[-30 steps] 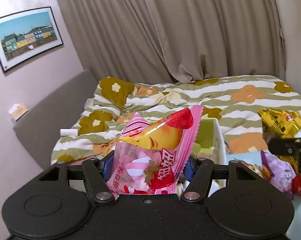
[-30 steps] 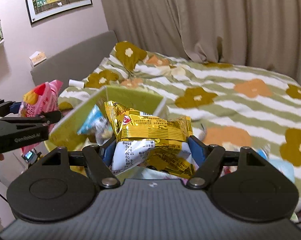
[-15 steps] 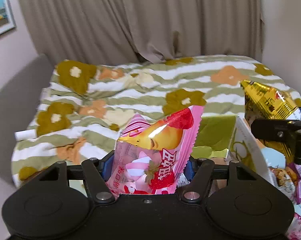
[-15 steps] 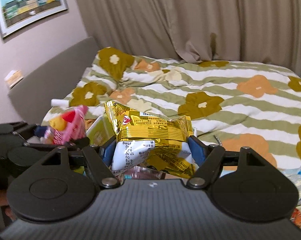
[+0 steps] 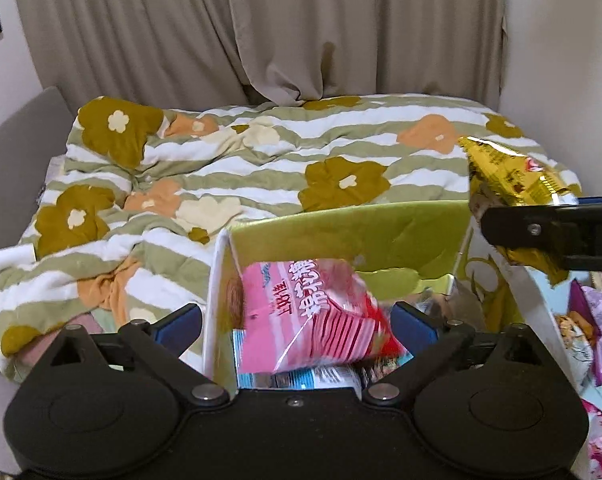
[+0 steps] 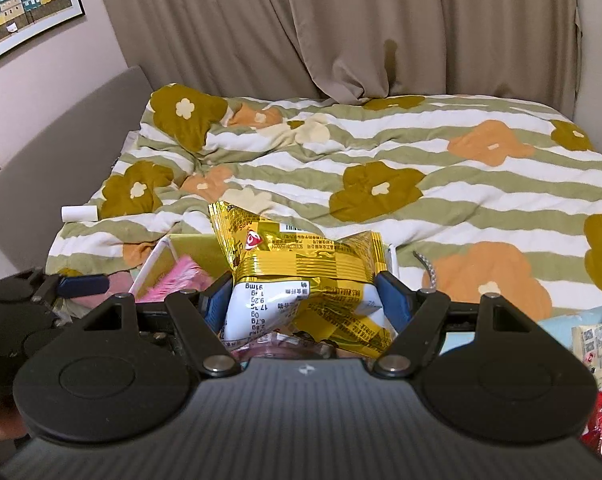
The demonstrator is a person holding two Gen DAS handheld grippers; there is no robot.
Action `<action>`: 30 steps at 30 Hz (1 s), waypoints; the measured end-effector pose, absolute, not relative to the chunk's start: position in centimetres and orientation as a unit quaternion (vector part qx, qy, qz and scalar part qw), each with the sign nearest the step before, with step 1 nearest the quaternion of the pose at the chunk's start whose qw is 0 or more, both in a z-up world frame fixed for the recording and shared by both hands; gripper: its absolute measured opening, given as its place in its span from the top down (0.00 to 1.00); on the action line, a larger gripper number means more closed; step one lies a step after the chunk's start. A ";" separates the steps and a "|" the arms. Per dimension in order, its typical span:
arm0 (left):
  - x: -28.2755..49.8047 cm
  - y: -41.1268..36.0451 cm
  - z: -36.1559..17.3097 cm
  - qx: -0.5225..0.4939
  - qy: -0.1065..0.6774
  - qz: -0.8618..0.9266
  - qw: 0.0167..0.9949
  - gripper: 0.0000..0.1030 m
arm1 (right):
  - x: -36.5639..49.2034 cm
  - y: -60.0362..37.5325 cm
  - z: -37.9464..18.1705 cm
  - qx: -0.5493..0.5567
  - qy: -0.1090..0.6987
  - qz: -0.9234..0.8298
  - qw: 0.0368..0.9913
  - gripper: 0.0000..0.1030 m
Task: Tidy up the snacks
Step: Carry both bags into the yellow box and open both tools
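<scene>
Left wrist view: my left gripper (image 5: pixel 297 322) has just been opening – jaws wide, pink snack packet (image 5: pixel 309 316) between them, unpressed, dropping inside the green-lined box (image 5: pixel 341 232). Advice: withdraw upward, clear of the box wall.

Right wrist view: my right gripper (image 6: pixel 307 300) clamps the gold snack packet (image 6: pixel 301 276) above the box (image 6: pixel 189 246) – lower it inside before releasing.

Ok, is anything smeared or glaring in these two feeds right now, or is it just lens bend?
Left wrist view: the pink snack packet is motion-blurred between the just-opened left gripper fingers, over the green box; the bedspread is sharp. Right wrist view: the gold packet is crisp, with foil glints, clamped in the right gripper. Both views: edges bow and corners darken.
</scene>
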State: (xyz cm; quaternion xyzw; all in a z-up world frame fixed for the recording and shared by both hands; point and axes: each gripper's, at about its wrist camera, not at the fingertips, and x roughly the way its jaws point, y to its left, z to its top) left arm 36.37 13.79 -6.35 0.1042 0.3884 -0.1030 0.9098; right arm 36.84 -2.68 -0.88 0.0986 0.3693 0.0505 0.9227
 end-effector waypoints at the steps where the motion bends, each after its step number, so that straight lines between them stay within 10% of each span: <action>1: 35.9 13.9 -6.2 0.102 0.388 -0.100 0.910 0.01 | 36.8 -2.6 -0.9 0.098 0.369 0.053 0.923 0.13; 30: 34.5 15.9 -7.2 0.071 0.411 -0.053 0.907 0.01 | 39.4 -1.5 -4.4 0.101 0.389 0.082 0.912 0.00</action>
